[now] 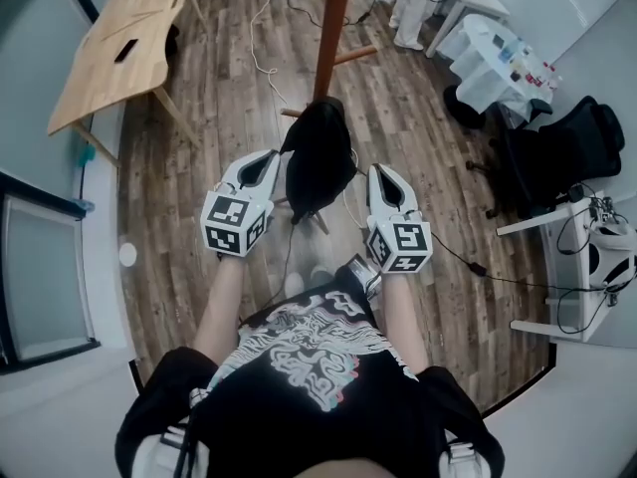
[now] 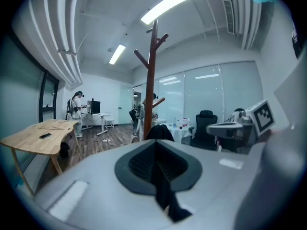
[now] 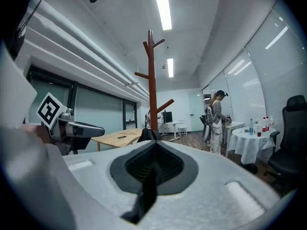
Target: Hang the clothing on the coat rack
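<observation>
Black clothing (image 1: pixel 317 157) is held up between both grippers, just before the coat rack (image 1: pixel 331 28).
Its fabric is clamped in the clenched jaws of the left gripper (image 1: pixel 273 159) and the right gripper (image 1: pixel 379 174), and it is suspended above the wooden floor (image 1: pixel 418 137).

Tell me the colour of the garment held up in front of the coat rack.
Black; the garment shows best in the head view.
</observation>
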`<state>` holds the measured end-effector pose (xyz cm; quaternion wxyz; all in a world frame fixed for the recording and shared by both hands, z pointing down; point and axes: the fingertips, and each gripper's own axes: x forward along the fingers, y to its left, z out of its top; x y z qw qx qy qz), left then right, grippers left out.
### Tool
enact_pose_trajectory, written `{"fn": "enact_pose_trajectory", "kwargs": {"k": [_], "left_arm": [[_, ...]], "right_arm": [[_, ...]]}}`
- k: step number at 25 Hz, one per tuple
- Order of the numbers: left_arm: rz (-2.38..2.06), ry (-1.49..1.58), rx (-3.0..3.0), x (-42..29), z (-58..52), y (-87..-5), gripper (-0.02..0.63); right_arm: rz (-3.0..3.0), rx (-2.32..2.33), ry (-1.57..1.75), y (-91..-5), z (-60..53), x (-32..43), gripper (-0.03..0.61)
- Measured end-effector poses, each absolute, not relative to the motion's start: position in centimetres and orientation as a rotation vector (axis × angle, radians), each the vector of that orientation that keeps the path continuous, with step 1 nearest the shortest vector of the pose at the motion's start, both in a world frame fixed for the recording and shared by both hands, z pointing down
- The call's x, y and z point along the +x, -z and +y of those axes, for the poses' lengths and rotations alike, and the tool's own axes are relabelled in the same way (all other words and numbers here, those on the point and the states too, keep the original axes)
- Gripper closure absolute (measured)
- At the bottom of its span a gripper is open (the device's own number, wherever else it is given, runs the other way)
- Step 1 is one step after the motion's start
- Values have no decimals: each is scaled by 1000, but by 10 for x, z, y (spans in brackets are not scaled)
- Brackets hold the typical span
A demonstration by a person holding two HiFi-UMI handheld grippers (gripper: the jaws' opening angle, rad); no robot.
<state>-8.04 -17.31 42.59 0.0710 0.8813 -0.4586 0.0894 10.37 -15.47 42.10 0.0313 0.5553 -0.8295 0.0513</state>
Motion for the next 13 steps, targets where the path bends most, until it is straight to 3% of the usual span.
{"fn": "enact_pose_trajectory", "kwargs": {"k": [13], "left_arm": [[-1516, -229, 2604, -76, -182, -410, 624]], "right_arm": [[-2602, 1655, -147, -411, -166, 113, 580]]}}
